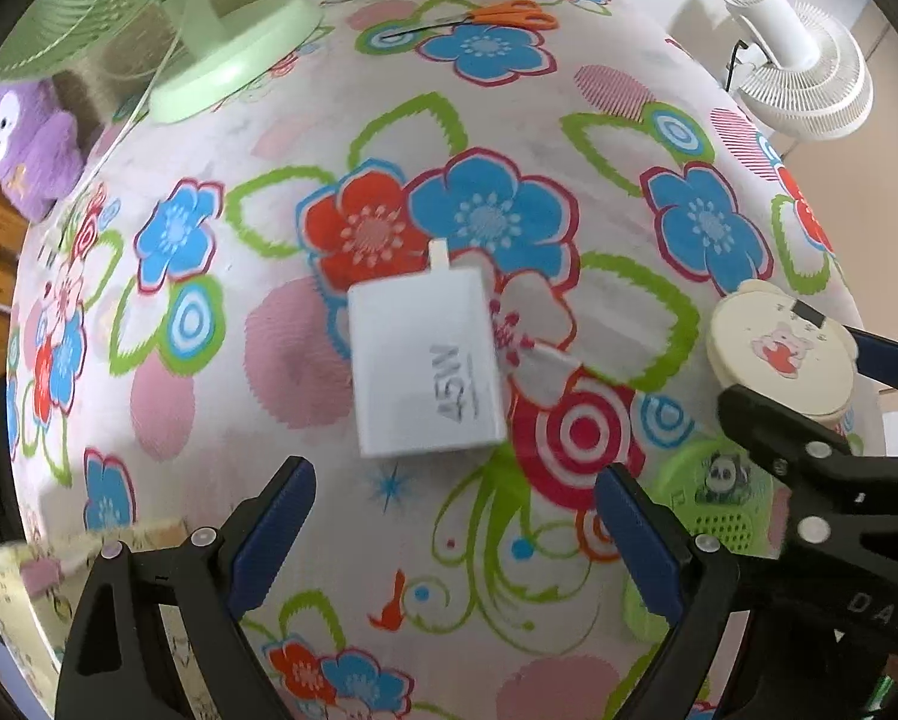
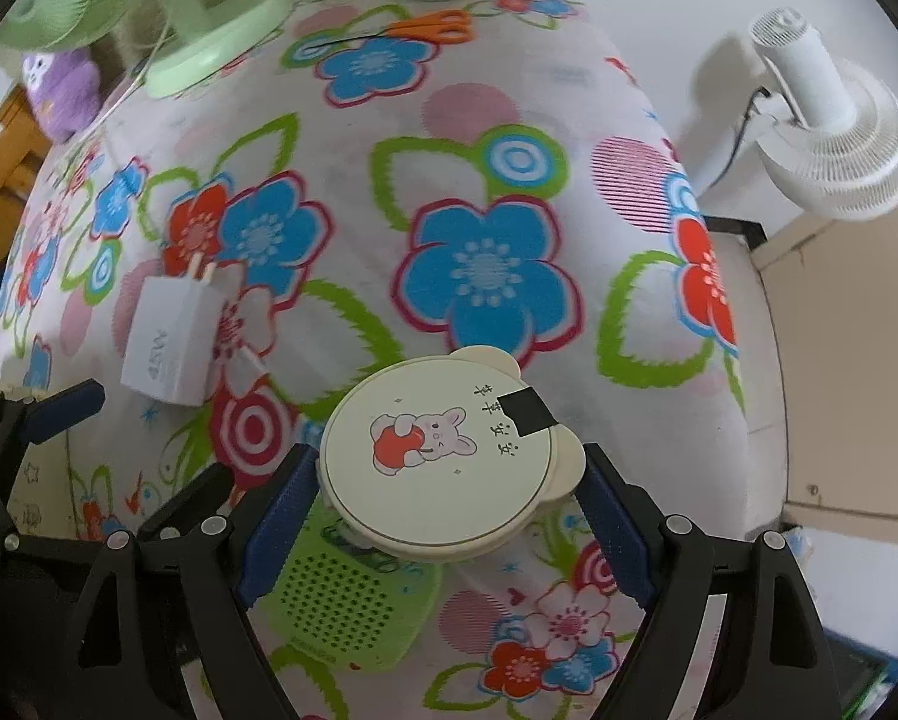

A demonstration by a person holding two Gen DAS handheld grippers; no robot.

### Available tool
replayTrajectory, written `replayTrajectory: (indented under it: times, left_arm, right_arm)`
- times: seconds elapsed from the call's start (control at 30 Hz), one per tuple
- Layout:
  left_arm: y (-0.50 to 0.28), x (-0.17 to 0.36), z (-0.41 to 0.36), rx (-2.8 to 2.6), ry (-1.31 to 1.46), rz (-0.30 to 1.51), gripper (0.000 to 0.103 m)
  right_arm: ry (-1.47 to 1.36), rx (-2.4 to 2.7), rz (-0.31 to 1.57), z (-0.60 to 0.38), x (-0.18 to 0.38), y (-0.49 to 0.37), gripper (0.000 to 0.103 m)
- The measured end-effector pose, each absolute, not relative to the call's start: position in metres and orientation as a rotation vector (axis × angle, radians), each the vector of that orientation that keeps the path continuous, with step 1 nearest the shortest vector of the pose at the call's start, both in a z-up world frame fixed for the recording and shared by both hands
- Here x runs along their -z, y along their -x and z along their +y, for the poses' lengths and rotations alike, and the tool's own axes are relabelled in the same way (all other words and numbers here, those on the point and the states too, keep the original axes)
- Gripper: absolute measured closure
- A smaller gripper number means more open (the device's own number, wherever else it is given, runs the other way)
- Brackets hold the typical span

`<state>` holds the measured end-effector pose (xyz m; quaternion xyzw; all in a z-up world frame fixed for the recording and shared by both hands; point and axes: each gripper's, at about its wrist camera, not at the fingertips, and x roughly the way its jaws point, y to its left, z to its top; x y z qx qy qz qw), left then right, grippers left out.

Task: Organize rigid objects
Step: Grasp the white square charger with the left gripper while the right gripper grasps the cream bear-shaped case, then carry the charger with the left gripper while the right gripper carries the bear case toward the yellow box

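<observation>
A table [image 1: 616, 120] under a bright flower-print cloth fills both views, with a white fan beyond its far edge.

The right gripper [image 2: 449, 504] has its blue fingers [image 2: 281, 516] spread wide and pressed on the rim of a round cream case [image 2: 437, 468] printed with a rabbit, holding it above a green perforated speaker [image 2: 335, 600] that lies flat on the cloth. The left gripper [image 1: 454, 540] stands wide open and empty, pointing down, with a white charger block [image 1: 425, 360] lying on the cloth just ahead of its fingers.

The grip on the case rests on a thin curved rim, so a tilt or jolt could probably let it slip out and drop onto the speaker. The two grippers are near each other, and a careless sweep could knock the charger aside.

Farther off lie orange scissors [image 1: 508, 15] and a green fan [image 1: 233, 54].
</observation>
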<state>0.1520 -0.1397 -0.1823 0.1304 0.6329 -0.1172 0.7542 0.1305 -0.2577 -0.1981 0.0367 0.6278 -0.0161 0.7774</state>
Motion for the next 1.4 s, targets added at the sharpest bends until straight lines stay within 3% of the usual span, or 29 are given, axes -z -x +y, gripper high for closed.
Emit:
replayTrajectory:
  times: [0.3,0.37,0.57,0.73,1.4]
  left_arm:
    - [-0.187,0.192,-0.162,0.254,-0.289,1.366,0.008]
    - [-0.196,0.192,-0.163,0.255,-0.281,1.362,0.012]
    - [-0.223,0.192,-0.157,0.237,-0.192,1.375,0.027]
    - [-0.233,0.187,-0.157,0.23,-0.174,1.346,0.055]
    - [-0.157,0.195,-0.153,0.188,-0.128,1.348,0.055]
  right_arm:
    - [-0.139,0.109,1.357,-0.282,0.201,-0.137,0.016]
    - [-0.145,0.12,1.358,-0.285,0.202,-0.139,0.016]
    - [-0.149,0.13,1.364,-0.29,0.207,-0.143,0.016]
    - [-0.176,0.141,1.371,-0.298,0.21,-0.146,0.016]
    - [-0.101,0.099,1.386,-0.279,0.207,-0.125,0.016]
